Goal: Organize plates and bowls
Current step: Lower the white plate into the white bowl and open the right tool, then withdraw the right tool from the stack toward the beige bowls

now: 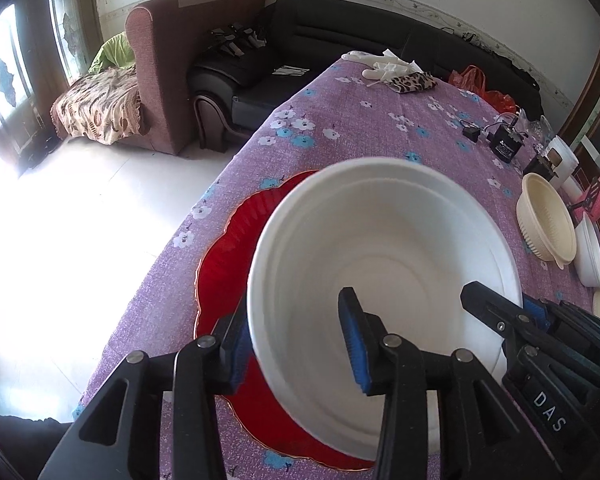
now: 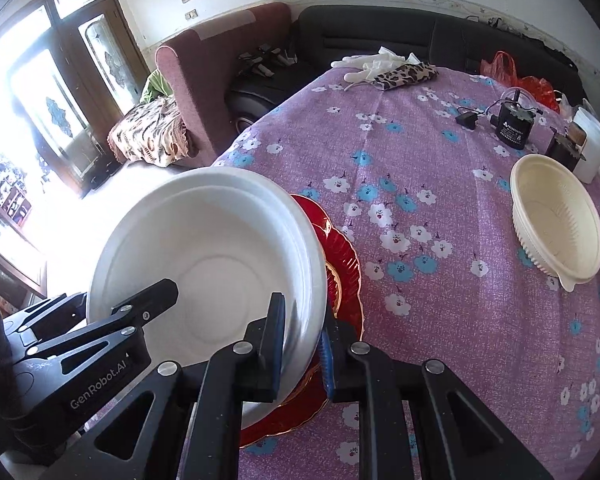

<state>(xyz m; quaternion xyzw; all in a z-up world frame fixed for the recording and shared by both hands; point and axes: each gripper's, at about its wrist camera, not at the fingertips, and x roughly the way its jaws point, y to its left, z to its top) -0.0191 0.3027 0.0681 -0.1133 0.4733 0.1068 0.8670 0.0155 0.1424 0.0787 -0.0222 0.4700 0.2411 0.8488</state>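
Sitting on the red plate (image 1: 228,264) at about 7 o'clock on the purple flowered tablecloth (image 1: 360,128), the white bowl (image 1: 380,264) is filling the middle of the left wrist view, with both claws reaching over its rim. The left gripper (image 1: 296,340) is straddling the bowl's near-left wall with its jaws parted, one blue pad (image 1: 239,354) standing outside the wall and the other inside the bowl; neither pad is clearly pressing on it, so the grip is looking loose rather than closed. The right gripper (image 2: 302,344) is standing narrow on the bowl's right wall, its black inner finger lying inside the bowl and its blue-padded outer finger (image 2: 326,364) outside at the rim, with the wall pinched between them. From the right wrist view the bowl (image 2: 216,256) is sitting at 9 o'clock, and the red plate (image 2: 340,264) is showing as a crescent at its 3 o'clock side. A cream ribbed bowl (image 2: 556,224) is resting well apart at 3 o'clock on the cloth, beside more white dishes (image 1: 590,252) at the table's edge. Far off at 12 o'clock, white gloves (image 2: 374,65) and a leopard-print pouch (image 2: 406,76) are lying together, and a small black device (image 2: 514,128) is standing at about 2 o'clock.
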